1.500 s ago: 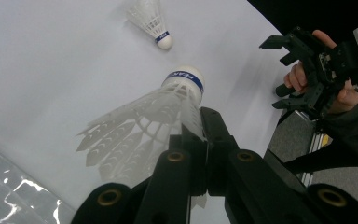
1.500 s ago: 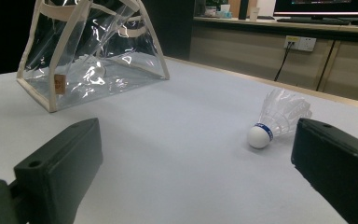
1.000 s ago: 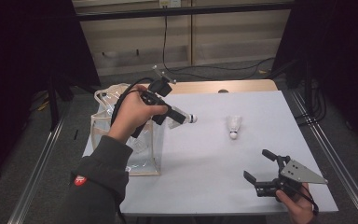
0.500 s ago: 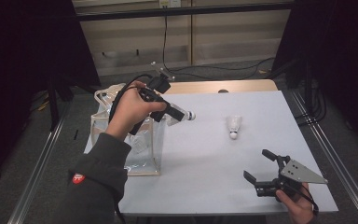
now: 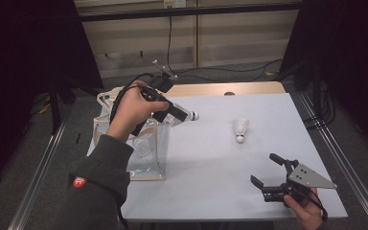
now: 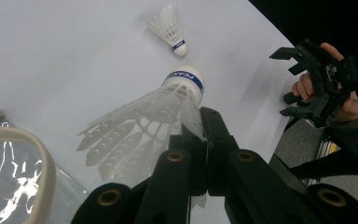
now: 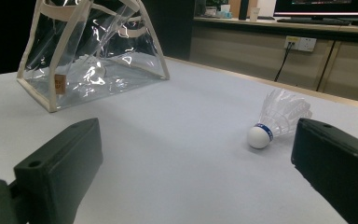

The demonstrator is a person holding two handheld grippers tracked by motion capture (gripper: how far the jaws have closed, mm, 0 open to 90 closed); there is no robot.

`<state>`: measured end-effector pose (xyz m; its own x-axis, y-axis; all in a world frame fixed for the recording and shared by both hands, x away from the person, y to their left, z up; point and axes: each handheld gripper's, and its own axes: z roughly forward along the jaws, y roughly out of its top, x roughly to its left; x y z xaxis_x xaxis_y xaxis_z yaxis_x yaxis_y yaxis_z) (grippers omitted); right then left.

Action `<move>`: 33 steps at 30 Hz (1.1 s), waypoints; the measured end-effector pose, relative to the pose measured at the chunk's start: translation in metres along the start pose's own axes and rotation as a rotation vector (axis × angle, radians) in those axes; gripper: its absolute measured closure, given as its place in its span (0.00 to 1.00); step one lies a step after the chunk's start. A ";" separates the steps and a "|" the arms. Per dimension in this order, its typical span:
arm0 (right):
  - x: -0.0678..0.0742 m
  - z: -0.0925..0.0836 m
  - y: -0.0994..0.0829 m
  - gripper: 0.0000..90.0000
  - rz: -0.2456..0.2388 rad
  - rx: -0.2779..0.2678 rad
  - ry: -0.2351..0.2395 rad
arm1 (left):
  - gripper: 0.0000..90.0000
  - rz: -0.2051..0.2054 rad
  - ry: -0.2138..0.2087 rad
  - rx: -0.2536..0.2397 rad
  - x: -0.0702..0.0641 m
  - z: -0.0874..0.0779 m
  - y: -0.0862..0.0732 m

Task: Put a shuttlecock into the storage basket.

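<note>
Nearest the table's front edge, low on the right of the high view: right hand-held gripper (image 5: 267, 178), jaws spread wide with nothing between them, hovering just above the white tabletop (image 5: 211, 163). Farther in, toward the right: a loose white shuttlecock (image 5: 240, 130) lying on its side on the tabletop, cork end toward the near edge, well apart from both grippers. To the left, raised above the tabletop: left hand-held gripper (image 5: 179, 115), jaws pressed together on the feather skirt of a second shuttlecock (image 6: 168, 105), its blue-banded cork pointing away from the jaws toward the loose one. Just below and left of that hand: a clear plastic bag with cream trim (image 5: 146, 148), standing at the tabletop's left edge, something pale inside, too glare-covered to identify.
</note>
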<state>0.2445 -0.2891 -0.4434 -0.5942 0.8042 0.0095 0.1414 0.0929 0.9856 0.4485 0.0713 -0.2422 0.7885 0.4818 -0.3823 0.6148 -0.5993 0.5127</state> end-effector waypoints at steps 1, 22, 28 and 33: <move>0.000 0.000 0.000 0.02 0.000 0.000 0.000 | 1.00 -0.005 0.007 -0.003 0.000 0.000 0.000; 0.000 0.000 0.000 0.02 0.002 0.000 0.001 | 1.00 -0.011 0.043 -0.005 0.003 -0.011 0.003; 0.000 0.000 0.000 0.02 -0.001 -0.001 0.001 | 1.00 -0.023 0.051 -0.014 0.004 -0.014 0.002; 0.000 -0.001 0.000 0.02 0.001 0.001 0.001 | 1.00 -0.023 0.057 -0.015 0.007 -0.018 0.002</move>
<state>0.2438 -0.2890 -0.4429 -0.5945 0.8040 0.0107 0.1427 0.0925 0.9854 0.4543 0.0850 -0.2302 0.7718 0.5311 -0.3496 0.6318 -0.5786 0.5157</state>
